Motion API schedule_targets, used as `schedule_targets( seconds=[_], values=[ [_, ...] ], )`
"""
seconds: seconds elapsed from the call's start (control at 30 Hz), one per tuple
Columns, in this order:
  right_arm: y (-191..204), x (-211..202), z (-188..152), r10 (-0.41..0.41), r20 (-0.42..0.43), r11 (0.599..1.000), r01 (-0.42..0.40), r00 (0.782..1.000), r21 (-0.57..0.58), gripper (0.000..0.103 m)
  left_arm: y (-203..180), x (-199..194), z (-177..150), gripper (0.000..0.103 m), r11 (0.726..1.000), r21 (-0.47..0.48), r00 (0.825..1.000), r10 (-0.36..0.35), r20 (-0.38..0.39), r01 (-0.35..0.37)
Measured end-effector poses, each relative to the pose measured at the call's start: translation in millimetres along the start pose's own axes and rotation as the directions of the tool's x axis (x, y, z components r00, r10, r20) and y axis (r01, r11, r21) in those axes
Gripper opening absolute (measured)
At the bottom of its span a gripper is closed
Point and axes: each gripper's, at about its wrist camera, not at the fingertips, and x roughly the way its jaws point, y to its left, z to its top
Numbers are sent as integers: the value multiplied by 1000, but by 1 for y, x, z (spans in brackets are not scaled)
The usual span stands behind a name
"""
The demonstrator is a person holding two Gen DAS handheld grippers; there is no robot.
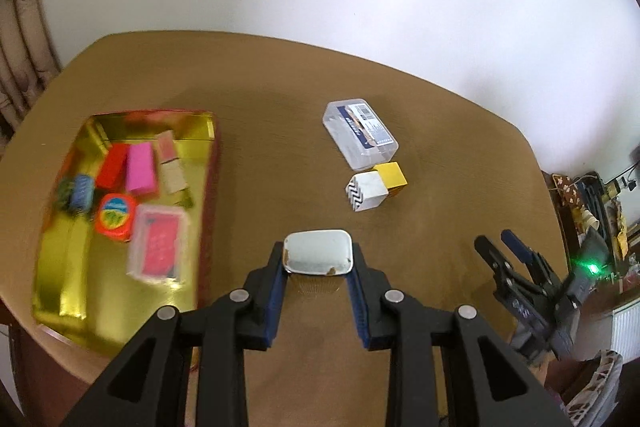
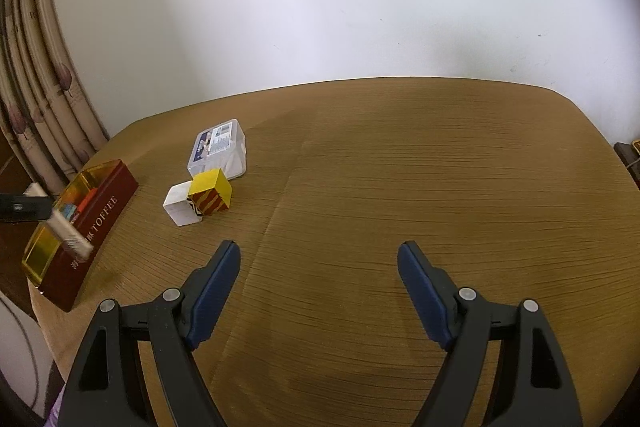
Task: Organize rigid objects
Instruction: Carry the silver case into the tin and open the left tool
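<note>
Silvery tin (image 1: 318, 253) clamped by left gripper (image 1: 318, 267), body hidden, right gripper (image 2: 319, 255) fingers spread, empty.

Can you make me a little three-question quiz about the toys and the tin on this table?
1. True or false: the left gripper is empty.
2. Which things still lie on the table outside the gold-lined toffee tin?
A. a clear plastic box, a white block and a yellow block
B. a pink block and a red block
3. Fill in: the right gripper has its fingers ____.

Key:
1. False: it is shut on a small silver-topped tin.
2. A. The white and yellow blocks touch each other, just in front of the clear box.
3. open, with nothing between them.
</note>
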Motion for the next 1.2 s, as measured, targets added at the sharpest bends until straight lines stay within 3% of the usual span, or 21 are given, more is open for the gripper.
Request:
schedule_targets(
  seconds=[0.1,0.33,0.53,0.93,1.2],
  values=[
    [0,0,0,-9,1,1000,9,1000,-4,79,-2,-20,-3,29,1000,-15,1000,19,20,-19],
    [4,1,-1,-33,-2,999,33,999,-22,79,41,-62,-26,29,993,-85,995,86,51,-82],
    [7,4,-1,-52,-9,998,52,999,-39,79,74,-75,-35,29,981,-128,985,156,66,-147],
    [17,3,4,-82,-14,993,81,997,-83,79,120,-52,-36,29,959,-182,971,232,56,-219],
    [20,4,7,-93,-24,991,90,995,-98,79,151,-15,-23,29,949,-200,970,242,-27,-242]
  ],
)
